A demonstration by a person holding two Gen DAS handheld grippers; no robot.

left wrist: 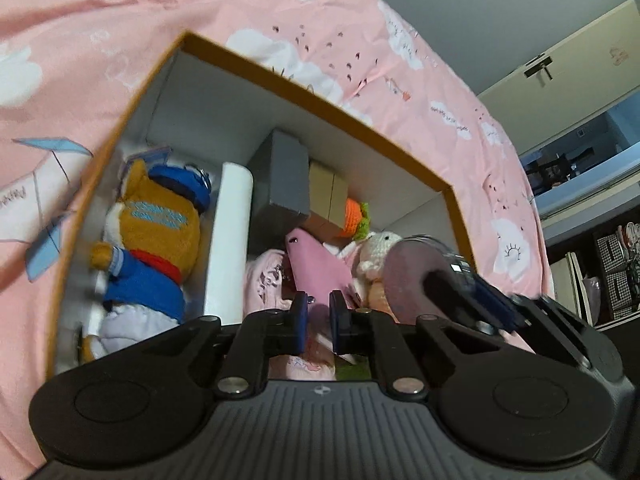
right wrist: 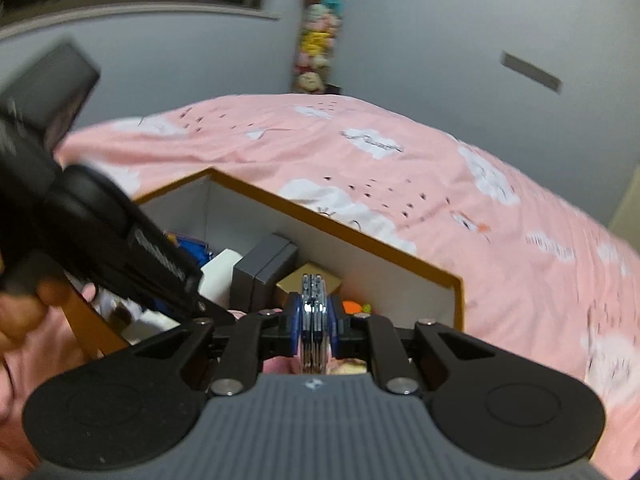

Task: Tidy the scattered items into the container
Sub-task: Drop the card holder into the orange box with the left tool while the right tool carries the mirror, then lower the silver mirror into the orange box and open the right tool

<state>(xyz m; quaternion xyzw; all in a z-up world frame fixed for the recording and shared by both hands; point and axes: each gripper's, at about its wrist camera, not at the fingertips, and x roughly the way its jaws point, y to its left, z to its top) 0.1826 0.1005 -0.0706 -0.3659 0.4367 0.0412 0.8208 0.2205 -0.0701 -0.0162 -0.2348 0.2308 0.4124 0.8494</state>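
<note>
The right claw (right wrist: 315,322) is squeezed tight on a round, clear, shiny disc (right wrist: 314,312), seen edge-on in the middle of its view. The left claw (left wrist: 319,320) is closed with nothing between its pads, low in the middle of its picture. Both hang over the open box (left wrist: 320,98), which fills the middle and holds a bear toy (left wrist: 160,232) and small boxes.

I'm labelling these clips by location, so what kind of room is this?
Most likely a bedroom. The storage box sits on a pink cloud-print bedsheet, a column of plush toys hangs on the grey wall, and a wardrobe door stands at the side.
</note>
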